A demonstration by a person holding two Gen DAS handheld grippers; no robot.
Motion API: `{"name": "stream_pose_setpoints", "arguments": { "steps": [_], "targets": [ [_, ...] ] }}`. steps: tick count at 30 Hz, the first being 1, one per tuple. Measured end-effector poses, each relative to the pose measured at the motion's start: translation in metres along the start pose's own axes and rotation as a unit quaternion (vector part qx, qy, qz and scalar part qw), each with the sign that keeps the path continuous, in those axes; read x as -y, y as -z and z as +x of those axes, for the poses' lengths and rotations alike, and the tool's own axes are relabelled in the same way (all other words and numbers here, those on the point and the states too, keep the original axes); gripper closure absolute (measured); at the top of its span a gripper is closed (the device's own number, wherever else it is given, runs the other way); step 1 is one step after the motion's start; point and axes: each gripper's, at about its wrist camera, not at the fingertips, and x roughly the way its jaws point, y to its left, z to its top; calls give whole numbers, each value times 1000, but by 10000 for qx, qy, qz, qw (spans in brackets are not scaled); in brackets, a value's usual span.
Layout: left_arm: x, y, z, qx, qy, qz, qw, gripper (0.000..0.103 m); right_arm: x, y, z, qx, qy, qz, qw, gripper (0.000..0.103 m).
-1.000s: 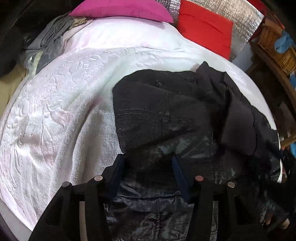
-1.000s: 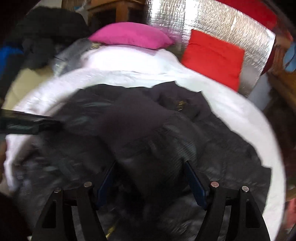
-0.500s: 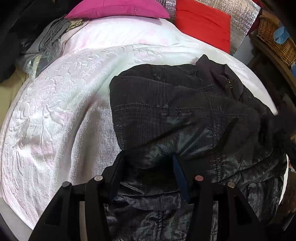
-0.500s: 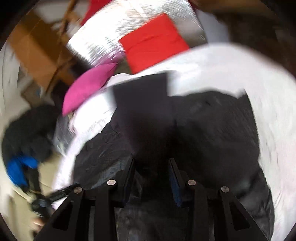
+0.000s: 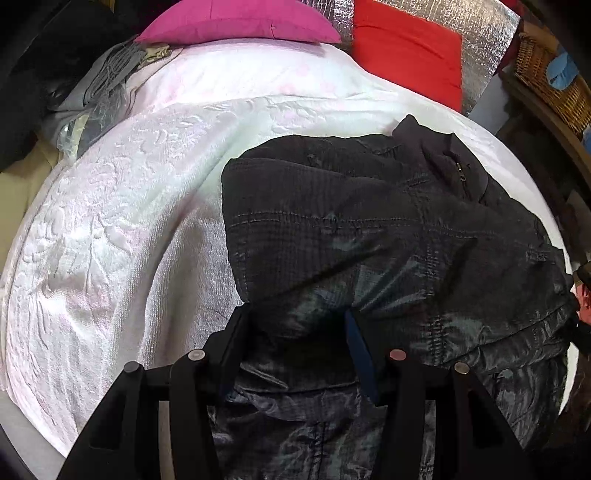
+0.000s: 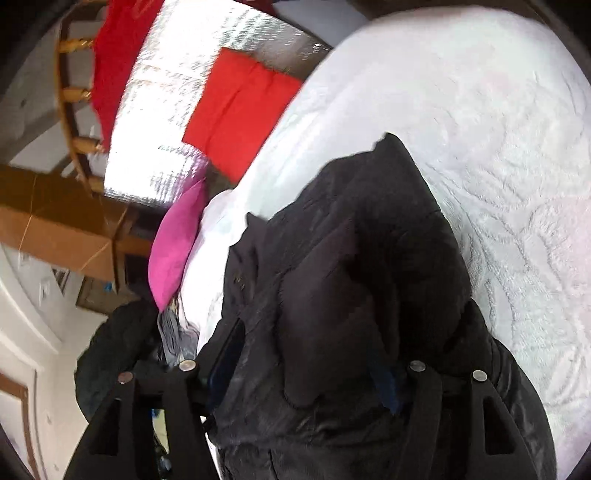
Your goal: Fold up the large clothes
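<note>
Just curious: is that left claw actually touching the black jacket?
Touching. The left wrist view shows the black jacket bunched between the left claw, its fabric pressed against both fingers.

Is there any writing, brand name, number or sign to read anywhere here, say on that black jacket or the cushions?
None can be read.
Black jacket: no label or logo shows; only a zipper pull.
Pink cushion and red cushion: plain.
White bedspread: embossed pattern only, no letters.
</note>
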Motion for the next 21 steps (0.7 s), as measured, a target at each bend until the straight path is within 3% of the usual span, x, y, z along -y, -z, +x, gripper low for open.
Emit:
{"name": "stream_pose_setpoints", "arguments": {
  "steps": [2,5,9,11,14,16,21],
  "targets": [
    [3,1,0,28,-92,83,9999,48,-1,-1,3,70,307,-139,9994,84],
    [6,1,-1,59,-123,122,9998,48,-5,1,-5,260,351,-300,9986,89],
    [11,4,-7,130,-142,223,9996,48,-30,4,-33,727,326,-941,9924,90],
    [15,7,-9,139,-198,306,9992,48,-34,7,-40,747,418,-1088,9904,91],
    [21,11,-4,110,-375,498,9980,48,-21,10,-33,487,919,-1107,9884,91],
    [23,13,-1,95,-497,593,9970,48,-8,7,-16,-3,1186,-950,9884,90],
    [20,11,-6,141,-407,490,9979,48,-8,-1,-25,-231,955,-818,9918,88]
  ]
}}
